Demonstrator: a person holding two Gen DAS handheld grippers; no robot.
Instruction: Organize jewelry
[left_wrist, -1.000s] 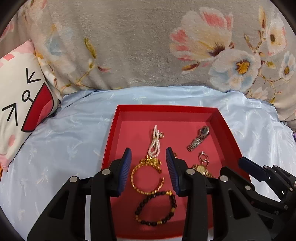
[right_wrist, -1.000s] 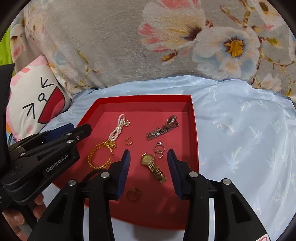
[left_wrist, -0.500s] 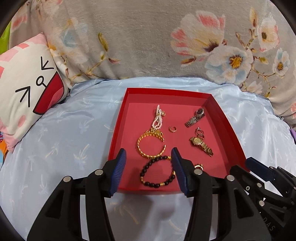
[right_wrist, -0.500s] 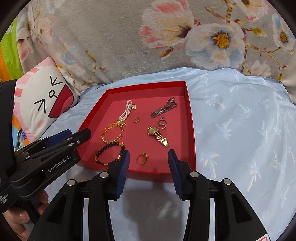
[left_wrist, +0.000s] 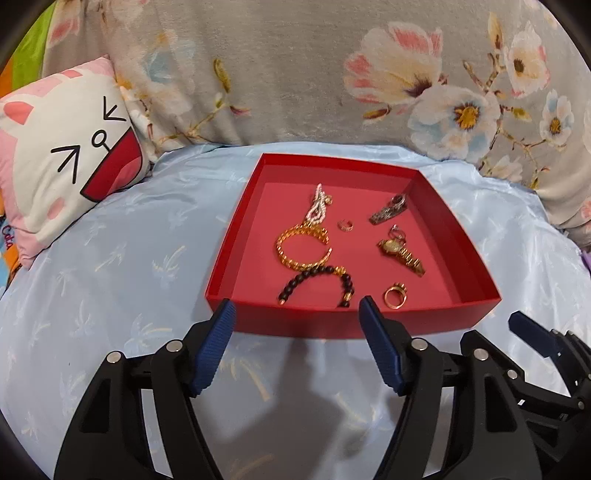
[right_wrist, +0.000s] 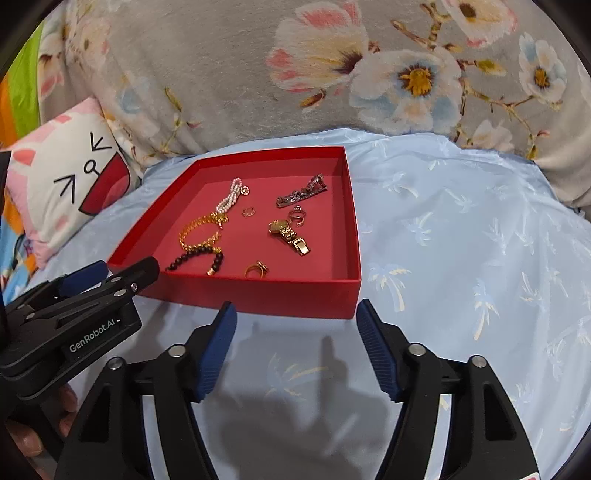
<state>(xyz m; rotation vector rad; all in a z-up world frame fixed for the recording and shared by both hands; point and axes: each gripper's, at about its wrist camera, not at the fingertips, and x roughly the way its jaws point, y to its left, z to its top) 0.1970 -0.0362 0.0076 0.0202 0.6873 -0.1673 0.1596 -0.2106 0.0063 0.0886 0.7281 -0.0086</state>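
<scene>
A red tray lies on a light blue sheet. In it are a pearl bracelet, a gold bangle, a black bead bracelet, a gold watch, a dark silver watch and several small rings. My left gripper is open and empty in front of the tray's near wall. My right gripper is open and empty, also in front of the near wall.
A grey floral blanket rises behind the tray. A white and pink cat-face pillow lies at the left. The left gripper's body shows at the left of the right wrist view.
Both grippers have pulled back from over the tray to in front of its near wall. Both jaws have spread wider. The jewelry has not moved.
</scene>
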